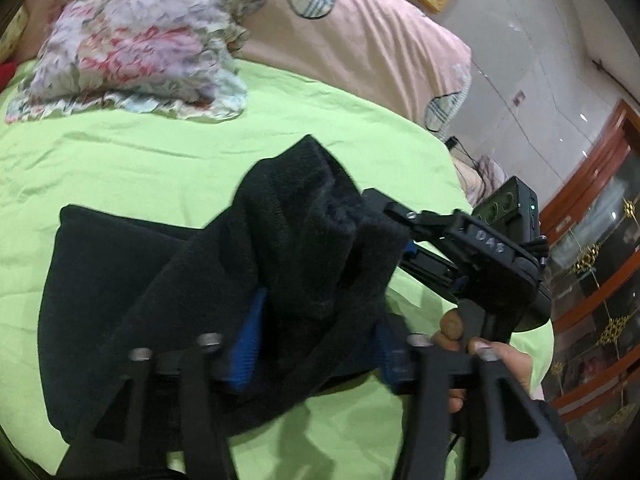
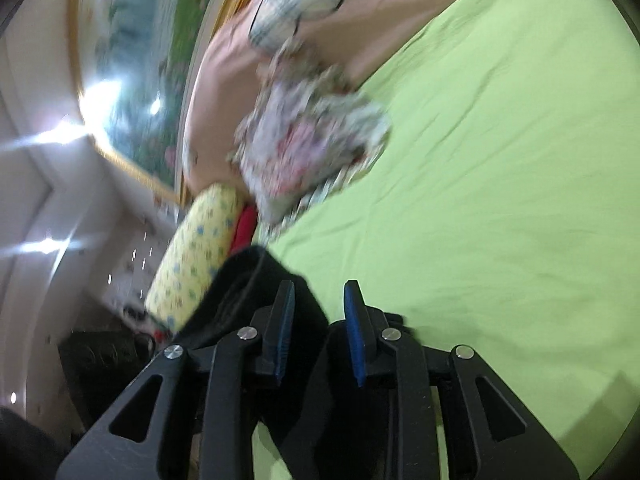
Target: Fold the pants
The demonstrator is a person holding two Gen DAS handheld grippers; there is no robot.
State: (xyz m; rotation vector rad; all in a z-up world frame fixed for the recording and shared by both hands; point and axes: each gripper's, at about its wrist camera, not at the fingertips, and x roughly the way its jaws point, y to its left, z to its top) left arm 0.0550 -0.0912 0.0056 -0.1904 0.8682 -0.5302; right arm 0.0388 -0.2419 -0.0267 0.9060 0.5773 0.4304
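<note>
The black pants (image 1: pixel 168 300) lie bunched on the green bed sheet (image 1: pixel 120 160). In the left wrist view my left gripper (image 1: pixel 316 320) is shut on a raised fold of the pants, with the blue pads partly buried in the cloth. My right gripper (image 1: pixel 404 236) comes in from the right and touches the same raised fold. In the right wrist view my right gripper (image 2: pixel 318 312) has its blue fingers (image 2: pixel 354 320) apart by a narrow gap. Black cloth of the pants (image 2: pixel 248 292) hangs beside and under the fingers. This view is blurred.
A floral pillow (image 1: pixel 132 48) lies at the head of the bed, against a pink quilt (image 1: pixel 360 36). A yellow patterned bolster (image 2: pixel 196 256) lies at the bed's edge. A wooden cabinet (image 1: pixel 592 272) stands right of the bed.
</note>
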